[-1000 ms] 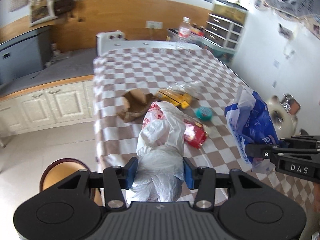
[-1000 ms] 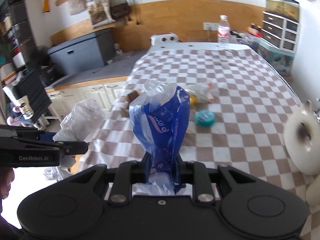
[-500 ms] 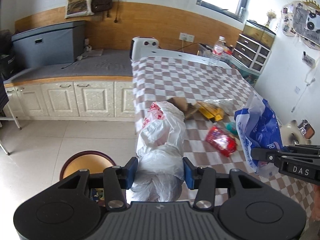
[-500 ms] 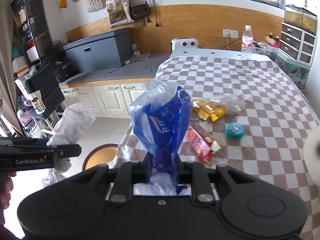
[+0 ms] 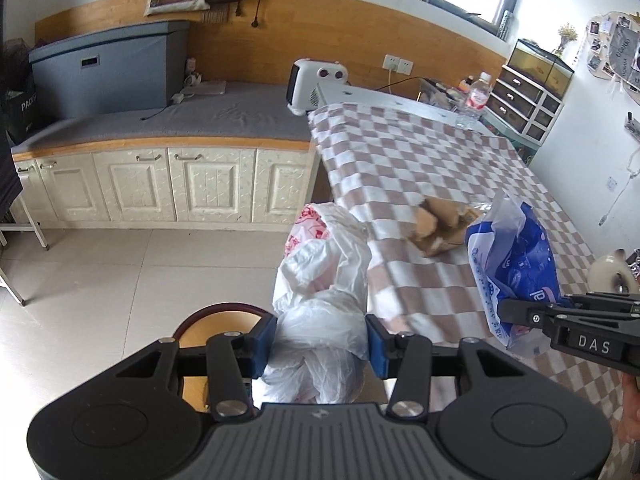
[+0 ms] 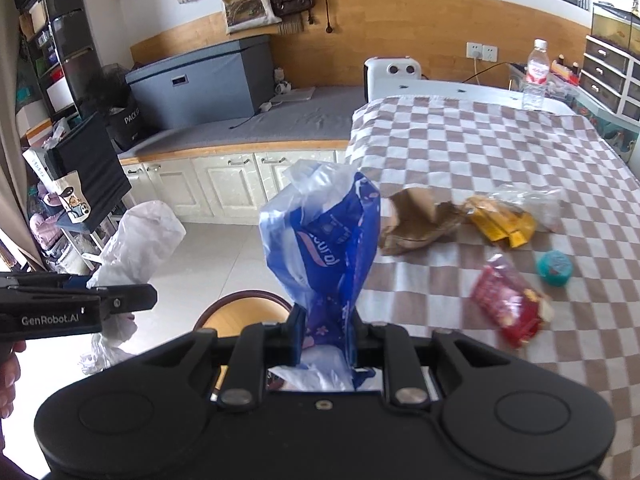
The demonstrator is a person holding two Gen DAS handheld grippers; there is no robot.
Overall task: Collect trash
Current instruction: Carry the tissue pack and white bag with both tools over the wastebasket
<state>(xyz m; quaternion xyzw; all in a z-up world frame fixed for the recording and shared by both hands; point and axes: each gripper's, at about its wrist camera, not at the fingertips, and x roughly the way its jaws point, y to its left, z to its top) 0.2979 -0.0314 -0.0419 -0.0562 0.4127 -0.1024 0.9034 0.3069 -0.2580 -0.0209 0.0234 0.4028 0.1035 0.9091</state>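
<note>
Left wrist view, lower centre: left gripper [image 5: 320, 338] pinching white plastic bag [image 5: 324, 292], bag bunched upright between the blue pads, hanging off the near left edge of the desk [image 5: 400, 168] above a round wooden stool [image 5: 218, 320] on the floor. Right of that, brown paper scrap [image 5: 440, 228] lies on the checked cloth mid-frame. Far right, right gripper [image 6: 323, 340] clamped on blue plastic bag [image 6: 324, 248], neck squeezed between the pads, bag standing up along the finger axis. Right wrist view, right half: loose trash on the desk well ahead and right of the gripper: brown scrap, then yellow wrapper [image 6: 502, 224] with clear plastic [image 6: 532, 200] beside it, red snack packet [image 6: 508, 308] nearest, teal lid [image 6: 554, 268] just beyond it. Red packet lies long axis running away from the gripper, tilted right. Right gripper looks nearer to the remaining trash than the left, but both are full, so judging a bag needs opening before anything else goes in
</note>
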